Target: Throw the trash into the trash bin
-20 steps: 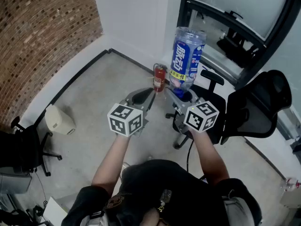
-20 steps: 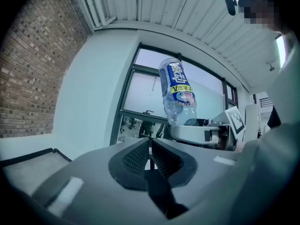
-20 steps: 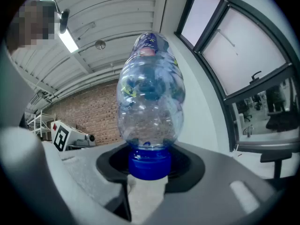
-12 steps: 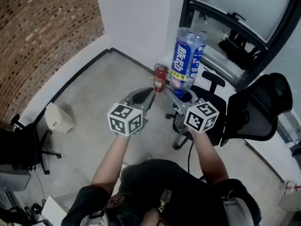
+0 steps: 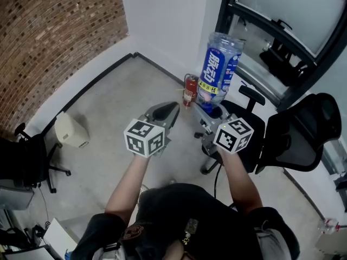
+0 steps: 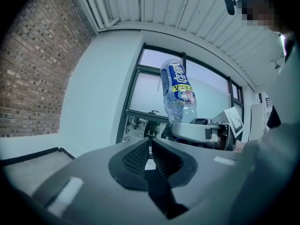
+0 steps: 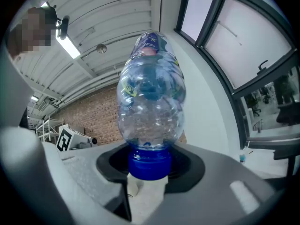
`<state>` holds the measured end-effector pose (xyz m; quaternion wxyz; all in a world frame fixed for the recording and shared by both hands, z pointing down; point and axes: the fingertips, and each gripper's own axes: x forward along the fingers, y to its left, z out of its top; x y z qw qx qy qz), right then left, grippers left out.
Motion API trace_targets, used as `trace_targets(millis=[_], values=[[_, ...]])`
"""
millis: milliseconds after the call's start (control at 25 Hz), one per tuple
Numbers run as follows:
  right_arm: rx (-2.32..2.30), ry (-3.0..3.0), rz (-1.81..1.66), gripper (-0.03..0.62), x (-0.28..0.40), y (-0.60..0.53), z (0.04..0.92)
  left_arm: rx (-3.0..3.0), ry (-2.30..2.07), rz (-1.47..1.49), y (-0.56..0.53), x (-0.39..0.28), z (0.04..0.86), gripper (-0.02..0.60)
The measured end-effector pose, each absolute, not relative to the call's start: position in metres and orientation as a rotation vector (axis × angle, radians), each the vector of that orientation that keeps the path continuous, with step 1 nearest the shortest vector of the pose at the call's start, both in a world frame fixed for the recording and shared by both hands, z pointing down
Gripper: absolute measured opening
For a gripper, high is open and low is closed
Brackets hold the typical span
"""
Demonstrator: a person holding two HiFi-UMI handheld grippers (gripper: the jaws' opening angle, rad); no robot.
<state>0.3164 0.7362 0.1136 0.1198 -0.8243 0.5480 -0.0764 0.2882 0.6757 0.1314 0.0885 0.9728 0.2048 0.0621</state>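
Concrete floor (image 5: 108, 102), no trash bin in any view. The right gripper (image 5: 212, 112) is clamped on the blue cap (image 7: 150, 162) of the plastic bottle (image 5: 219, 69). The bottle is clear with a blue label, and its body sticks out ahead of the jaws, in the air over the floor. The left gripper (image 5: 165, 111) has its jaws pressed together with nothing between them, and it hangs just beside the right.

Step in hand, as I judge it: carry the bottle to the bin. The grip is only on the cap, so the long body could swing or lever out. Hold firm, move smoothly, find the bin first, and release only with the bottle over the opening.

Room: brick wall (image 5: 49, 42) at left, then a white wall and a black window frame (image 5: 282, 47). A red fire extinguisher (image 5: 189, 90) stands at the wall base. A black office chair (image 5: 295, 140) is at right. A beige box-like unit (image 5: 70, 130) sits near the left wall; what it is, I can't tell.
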Motion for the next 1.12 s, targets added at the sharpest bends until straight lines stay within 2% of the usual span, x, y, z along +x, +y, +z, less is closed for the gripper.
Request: trace_targets(millis=[280,480,1120], values=[[-2.282,1.781,-0.297,0.169,0.306,0.68,0.122,2.917,0.378,0.224,0.619,0.267,0.139,0.014],[-2.133,1.959,-0.34,0.169,0.282,0.616,0.13,2.925,0.146,0.23,0.564,0.228,0.148,0.009],[-1.73,2.408,-0.482,0.169,0.109,0.421,0.15,2.812,-0.493,0.225,0.39,0.031,0.174,0.006]])
